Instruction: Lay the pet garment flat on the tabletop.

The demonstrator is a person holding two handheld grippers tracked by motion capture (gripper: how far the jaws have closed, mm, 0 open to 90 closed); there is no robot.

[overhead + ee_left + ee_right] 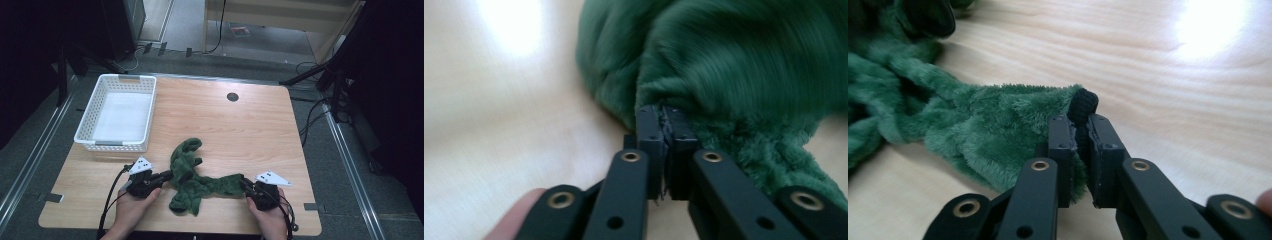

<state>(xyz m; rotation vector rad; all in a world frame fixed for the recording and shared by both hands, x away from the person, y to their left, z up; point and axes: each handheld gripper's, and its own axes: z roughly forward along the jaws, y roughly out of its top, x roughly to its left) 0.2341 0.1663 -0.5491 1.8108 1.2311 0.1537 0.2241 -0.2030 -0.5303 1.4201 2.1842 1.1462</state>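
A green fleece garment lies crumpled on the wooden table near its front edge. My left gripper is shut on the garment's left side; in the left gripper view its jaws pinch the fleece edge between them at the left gripper tips. My right gripper is shut on the garment's right end. In the right gripper view the right gripper clamps the fleece just below a black cuff.
A white plastic basket stands at the table's back left. A round black cable hole sits near the far edge. Cables and dark stands lie on the floor to the right.
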